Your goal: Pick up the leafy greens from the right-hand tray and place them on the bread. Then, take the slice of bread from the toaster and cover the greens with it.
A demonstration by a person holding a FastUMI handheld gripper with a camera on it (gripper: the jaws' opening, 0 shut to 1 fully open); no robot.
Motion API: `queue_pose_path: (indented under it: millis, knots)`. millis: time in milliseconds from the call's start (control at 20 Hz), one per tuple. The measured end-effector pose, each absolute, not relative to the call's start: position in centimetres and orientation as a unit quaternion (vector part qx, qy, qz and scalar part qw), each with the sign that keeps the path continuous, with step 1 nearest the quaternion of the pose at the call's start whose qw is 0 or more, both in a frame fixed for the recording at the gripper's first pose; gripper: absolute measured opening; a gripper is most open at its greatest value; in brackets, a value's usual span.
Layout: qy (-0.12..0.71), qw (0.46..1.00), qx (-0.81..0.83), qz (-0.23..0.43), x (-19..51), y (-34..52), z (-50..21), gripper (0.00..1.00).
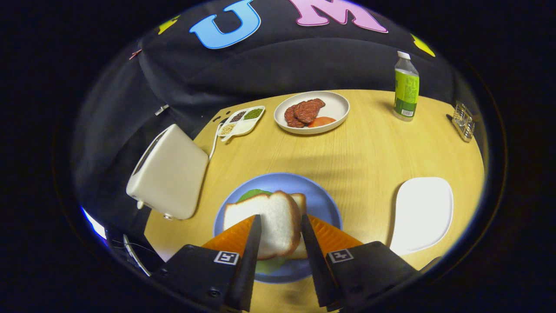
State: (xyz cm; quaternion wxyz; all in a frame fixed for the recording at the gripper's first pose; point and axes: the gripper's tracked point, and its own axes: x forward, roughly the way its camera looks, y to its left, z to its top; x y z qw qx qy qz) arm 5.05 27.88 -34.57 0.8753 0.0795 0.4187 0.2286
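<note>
Your wooden table (369,156) spreads round and pale beneath everything. On its left edge sits the cream toaster (169,174), tilted in the fisheye, with its cord trailing toward the back. Just ahead of your fingers lies the blue plate (321,200), and well to the right of it the white tray (423,213) rests bare.

On the blue plate you have the top slice of bread (269,217) lying over the leafy greens (254,193), which peek out green at the slice's far left edge and again under its near edge. A second slice (299,202) shows just behind and under the right side of the top one.

Your gripper (281,230) straddles the near part of the top slice, one finger on each side of it. The jaws stand apart by about the width of the slice; whether both fingers actually press on the bread you cannot tell from here, as the contact is hidden along their inner faces.

Farther back, a white dish (334,108) holds reddish-brown meat slices (304,111) and an orange-red piece beside them. Left of it sits a small divided dish (243,121) of grains and seeds. At the far right stands a green-labelled bottle (406,87), and beyond it a small clear object (462,121), possibly glass.
</note>
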Motion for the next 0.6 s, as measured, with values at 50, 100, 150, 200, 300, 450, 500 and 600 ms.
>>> queue_pose_path:
  millis: [50,100,150,200,300,450,500,600]
  knots:
    - [0.411,0.88,0.068,0.229,5.1,27.4,-34.4,0.63]
    - [0.403,0.885,0.057,0.227,5.1,26.9,-34.2,0.76]
    - [0.395,0.889,0.052,0.227,5.2,26.5,-33.6,0.89]
    - [0.387,0.893,0.049,0.225,5.2,26.1,-32.9,1.0]
    - [0.365,0.903,0.035,0.225,5.4,25.2,-31.1,0.99]
    - [0.319,0.923,0.02,0.216,6.2,23.3,-27.0,0.99]
    - [0.303,0.929,0.025,0.213,6.4,22.8,-25.3,0.99]
    - [0.268,0.941,0.022,0.203,7.1,21.4,-21.6,0.99]
